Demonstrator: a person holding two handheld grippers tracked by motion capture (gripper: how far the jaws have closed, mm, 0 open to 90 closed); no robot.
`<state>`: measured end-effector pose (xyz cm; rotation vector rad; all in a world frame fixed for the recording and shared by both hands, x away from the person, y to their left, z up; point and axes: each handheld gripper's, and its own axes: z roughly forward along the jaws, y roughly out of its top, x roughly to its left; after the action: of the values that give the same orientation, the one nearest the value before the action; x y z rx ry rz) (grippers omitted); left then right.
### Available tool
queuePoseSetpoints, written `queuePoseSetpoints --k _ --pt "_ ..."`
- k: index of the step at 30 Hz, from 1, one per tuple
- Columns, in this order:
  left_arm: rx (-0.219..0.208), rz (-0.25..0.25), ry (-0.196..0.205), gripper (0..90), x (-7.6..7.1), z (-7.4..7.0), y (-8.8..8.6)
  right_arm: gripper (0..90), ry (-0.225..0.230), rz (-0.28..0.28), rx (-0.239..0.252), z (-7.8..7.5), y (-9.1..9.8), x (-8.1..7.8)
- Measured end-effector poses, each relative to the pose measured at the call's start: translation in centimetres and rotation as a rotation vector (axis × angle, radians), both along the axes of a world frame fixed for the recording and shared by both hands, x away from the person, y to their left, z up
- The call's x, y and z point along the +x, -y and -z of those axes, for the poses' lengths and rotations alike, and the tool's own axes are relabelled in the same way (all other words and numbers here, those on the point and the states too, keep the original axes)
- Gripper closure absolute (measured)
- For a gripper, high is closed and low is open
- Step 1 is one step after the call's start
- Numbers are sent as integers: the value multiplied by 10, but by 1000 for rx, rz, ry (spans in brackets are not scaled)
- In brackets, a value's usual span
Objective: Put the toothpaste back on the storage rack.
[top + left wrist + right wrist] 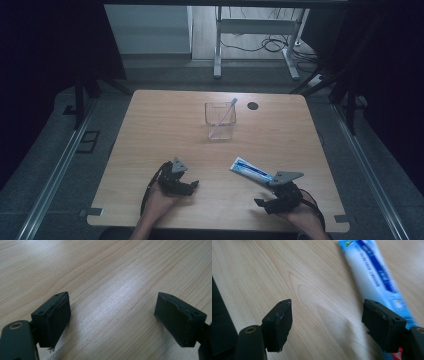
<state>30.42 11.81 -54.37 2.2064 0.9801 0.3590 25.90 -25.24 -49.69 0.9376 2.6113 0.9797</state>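
This looks like a lab set up for recordings, not a home. A bare wooden bench (165, 125) stands alone on grey carpet (40, 150), fenced by dark curtains (45, 45) at nine and three o'clock. Metal rails (55, 170) run along the floor on both sides. At twelve o'clock stands a grey desk frame (255, 30) with loose cables (270, 45) on the floor beneath it.

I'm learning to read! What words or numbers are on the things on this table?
Toothpaste tube: white lettering along its blue stripe, too blurred to read.
Same tube, top end: a small green and yellow logo, too blurred to read.
Clear cup with the toothbrush: no writing to see.
Wooden table: no writing.
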Motion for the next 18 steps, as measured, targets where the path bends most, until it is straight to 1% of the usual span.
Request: queuePoseSetpoints --k 4,11,15,16,18 --pt "0 0 0 136 0 0 0 250 4 12 -21 -9 6 4" --pt "-1 -1 0 137 0 0 0 253 -29 39 -87 -14 14 17" --pt "0 0 0 137 0 0 0 238 -50 36 -127 -16 15 25" --pt "0 0 0 137 0 0 0 236 -61 41 -137 -16 15 27" --pt "0 0 0 136 0 0 0 233 -66 36 -158 -17 14 31"
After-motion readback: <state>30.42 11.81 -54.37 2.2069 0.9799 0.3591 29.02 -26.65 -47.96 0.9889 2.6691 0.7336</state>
